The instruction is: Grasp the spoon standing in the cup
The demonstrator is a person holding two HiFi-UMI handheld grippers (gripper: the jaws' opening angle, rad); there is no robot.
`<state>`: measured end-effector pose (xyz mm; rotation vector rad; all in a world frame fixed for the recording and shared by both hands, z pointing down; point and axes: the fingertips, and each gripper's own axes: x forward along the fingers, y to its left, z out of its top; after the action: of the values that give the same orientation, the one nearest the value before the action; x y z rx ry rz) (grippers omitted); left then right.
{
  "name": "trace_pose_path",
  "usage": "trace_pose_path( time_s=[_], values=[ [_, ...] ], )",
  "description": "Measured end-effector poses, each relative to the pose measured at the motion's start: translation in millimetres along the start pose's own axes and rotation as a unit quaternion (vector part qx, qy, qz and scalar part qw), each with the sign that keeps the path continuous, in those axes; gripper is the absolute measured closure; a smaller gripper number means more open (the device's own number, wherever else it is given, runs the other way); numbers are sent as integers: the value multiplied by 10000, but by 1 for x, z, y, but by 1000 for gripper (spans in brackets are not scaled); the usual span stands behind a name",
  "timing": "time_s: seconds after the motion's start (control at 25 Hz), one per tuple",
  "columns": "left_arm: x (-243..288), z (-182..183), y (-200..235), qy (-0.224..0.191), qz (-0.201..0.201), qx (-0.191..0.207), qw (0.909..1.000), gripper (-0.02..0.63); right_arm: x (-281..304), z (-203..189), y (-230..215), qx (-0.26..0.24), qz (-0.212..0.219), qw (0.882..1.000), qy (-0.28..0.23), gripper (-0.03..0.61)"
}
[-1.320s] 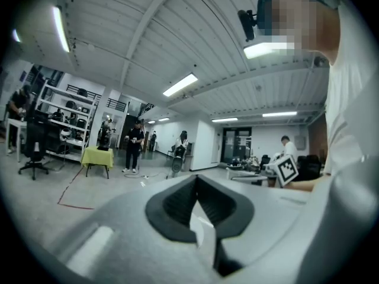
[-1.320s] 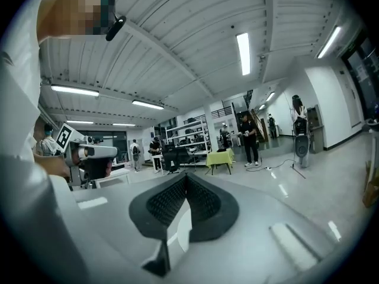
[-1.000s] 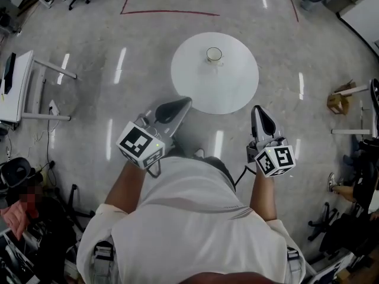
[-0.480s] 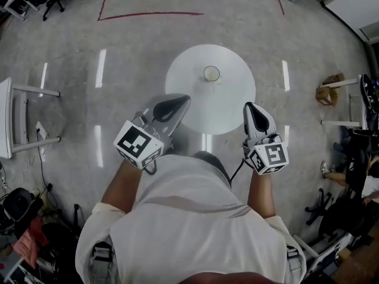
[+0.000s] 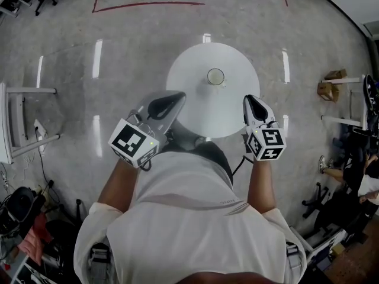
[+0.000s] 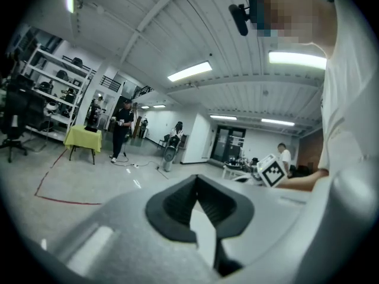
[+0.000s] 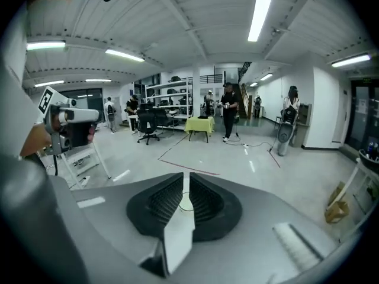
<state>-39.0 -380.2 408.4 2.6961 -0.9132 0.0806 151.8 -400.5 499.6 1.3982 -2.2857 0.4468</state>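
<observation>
A small cup (image 5: 215, 76) stands at the middle of a round white table (image 5: 237, 108) in the head view; the spoon in it is too small to make out. My left gripper (image 5: 177, 97) is held at the table's near left rim, jaws together, nothing in them. At the near right rim my right gripper (image 5: 250, 99) is likewise shut and empty. Both gripper views look out level across the hall, past the left gripper (image 6: 197, 180) and the right gripper (image 7: 185, 180), and neither shows the cup.
A white frame stand (image 5: 21, 114) is on the floor to the left. A cardboard box (image 5: 327, 90) and seated people are at the right. Red tape (image 5: 148, 5) marks the floor beyond the table. A yellow table (image 7: 199, 125) and standing people are far off.
The person has stepped up to the table: it sits nearer and both gripper tips now reach its near rim. Both grippers stay shut.
</observation>
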Motion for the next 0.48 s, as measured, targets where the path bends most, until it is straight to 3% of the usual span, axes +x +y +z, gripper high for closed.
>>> trace_pose_path(
  time_s=[0.2,0.36,0.48],
  values=[
    [36,5,-11,-113,329,-116,9993,612,42,-36,-52,619,255,9967,464,505],
    [52,-3,-15,9,650,-152,9978,612,84,-71,-81,1837,626,9782,746,506],
    [52,-13,-11,108,1013,-220,9946,612,117,-93,-87,2059,824,9695,1039,505]
  ],
)
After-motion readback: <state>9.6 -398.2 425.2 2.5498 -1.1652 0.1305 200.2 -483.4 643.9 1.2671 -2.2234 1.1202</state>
